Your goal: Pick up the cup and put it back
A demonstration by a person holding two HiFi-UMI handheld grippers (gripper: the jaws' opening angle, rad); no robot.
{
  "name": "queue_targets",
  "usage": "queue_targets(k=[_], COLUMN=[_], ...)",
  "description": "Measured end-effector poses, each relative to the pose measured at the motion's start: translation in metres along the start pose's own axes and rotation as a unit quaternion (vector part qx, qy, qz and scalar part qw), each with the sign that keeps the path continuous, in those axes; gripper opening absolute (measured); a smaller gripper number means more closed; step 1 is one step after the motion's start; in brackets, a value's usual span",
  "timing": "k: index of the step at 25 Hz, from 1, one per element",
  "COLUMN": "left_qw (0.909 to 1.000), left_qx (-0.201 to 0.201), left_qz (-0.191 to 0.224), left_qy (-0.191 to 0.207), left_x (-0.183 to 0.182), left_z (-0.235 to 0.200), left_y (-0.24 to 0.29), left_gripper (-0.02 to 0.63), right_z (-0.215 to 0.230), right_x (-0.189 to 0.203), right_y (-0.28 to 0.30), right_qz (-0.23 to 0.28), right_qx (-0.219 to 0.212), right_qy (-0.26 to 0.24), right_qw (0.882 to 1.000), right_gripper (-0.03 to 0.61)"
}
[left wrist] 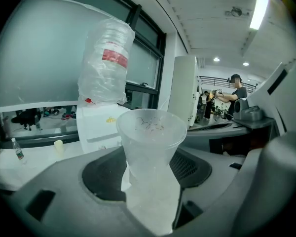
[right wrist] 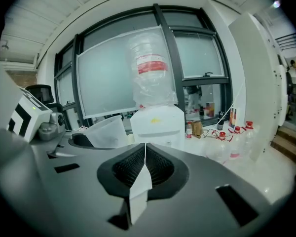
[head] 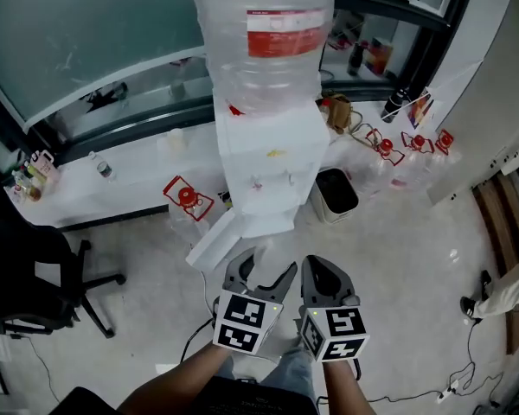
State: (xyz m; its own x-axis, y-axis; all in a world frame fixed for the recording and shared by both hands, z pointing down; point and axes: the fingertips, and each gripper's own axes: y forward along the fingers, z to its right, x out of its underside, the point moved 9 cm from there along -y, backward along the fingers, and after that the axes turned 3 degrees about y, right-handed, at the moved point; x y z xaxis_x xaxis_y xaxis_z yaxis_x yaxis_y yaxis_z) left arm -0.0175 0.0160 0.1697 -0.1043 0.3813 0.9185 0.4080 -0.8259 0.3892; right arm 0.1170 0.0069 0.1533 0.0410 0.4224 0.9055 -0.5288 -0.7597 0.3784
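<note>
A translucent plastic cup (left wrist: 150, 147) stands upright between the jaws of my left gripper (left wrist: 152, 186), which is shut on its lower part. In the head view the cup (head: 266, 277) is a faint shape in the left gripper (head: 265, 282), held low in front of the white water dispenser (head: 268, 162). My right gripper (head: 326, 277) hangs just to the right of it, shut with nothing between its jaws. The right gripper view shows its own closed jaws (right wrist: 144, 154), and the cup (right wrist: 106, 132) to the left in the other gripper.
A large clear water bottle (head: 264, 33) tops the dispenser. A black bin (head: 336, 194) sits on the floor to its right, and an office chair (head: 35, 275) stands at the left. Bottles and red-capped items line the window ledge (head: 138, 167). A person (left wrist: 235, 90) stands far off.
</note>
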Motion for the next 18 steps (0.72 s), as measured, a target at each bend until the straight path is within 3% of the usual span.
queue_targets(k=[9,14,18], left_qw=[0.9943,0.9881,0.9853], left_qx=[-0.105,-0.150,-0.165], left_qz=[-0.015,-0.024,-0.030], left_qy=[-0.012,-0.028,-0.034], left_x=[0.013,0.045,0.079], left_z=[0.026,0.025,0.018], left_y=[0.078,0.109,0.136], left_gripper=[0.273,0.273,0.273], right_z=[0.089,0.112,0.128], right_x=[0.001,0.024,0.054], right_y=[0.055,0.087,0.120], right_qz=[-0.041,-0.071,-0.072], right_qx=[-0.120,-0.169,-0.184], right_qy=[-0.025,-0.044,-0.058], right_qw=[0.992,0.982,0.979], right_gripper=[0.021,0.021,0.021])
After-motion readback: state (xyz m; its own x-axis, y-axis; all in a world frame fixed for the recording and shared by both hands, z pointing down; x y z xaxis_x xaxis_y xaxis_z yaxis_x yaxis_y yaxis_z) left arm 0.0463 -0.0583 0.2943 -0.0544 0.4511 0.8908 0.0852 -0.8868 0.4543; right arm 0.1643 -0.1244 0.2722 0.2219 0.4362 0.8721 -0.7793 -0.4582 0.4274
